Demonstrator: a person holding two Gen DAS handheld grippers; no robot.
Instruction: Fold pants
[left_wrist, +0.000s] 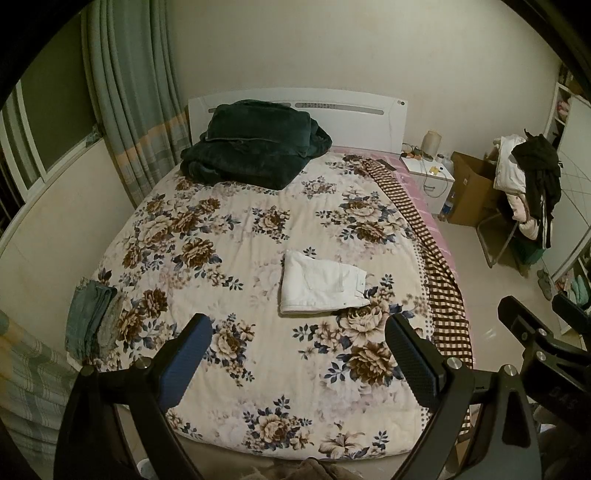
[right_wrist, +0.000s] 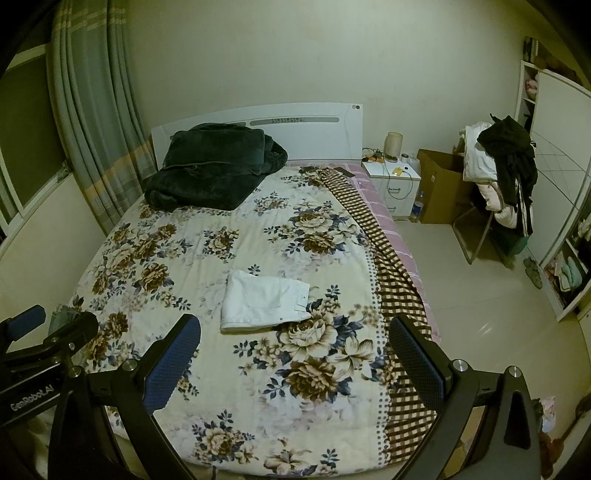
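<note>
White pants lie folded into a compact rectangle on the floral bedspread, right of the bed's middle; the right wrist view shows the same white pants near the centre. My left gripper hovers open above the bed's near end, well short of the pants, with nothing between its fingers. My right gripper is also open and empty, held back from the pants. The right gripper's fingers show at the right edge of the left wrist view, and the left gripper's fingers show at the left edge of the right view.
A dark green blanket is heaped by the white headboard. Folded grey-green clothes sit at the bed's left edge. A checked cloth runs along the right side. Nightstand, cardboard box and a clothes-laden chair stand to the right.
</note>
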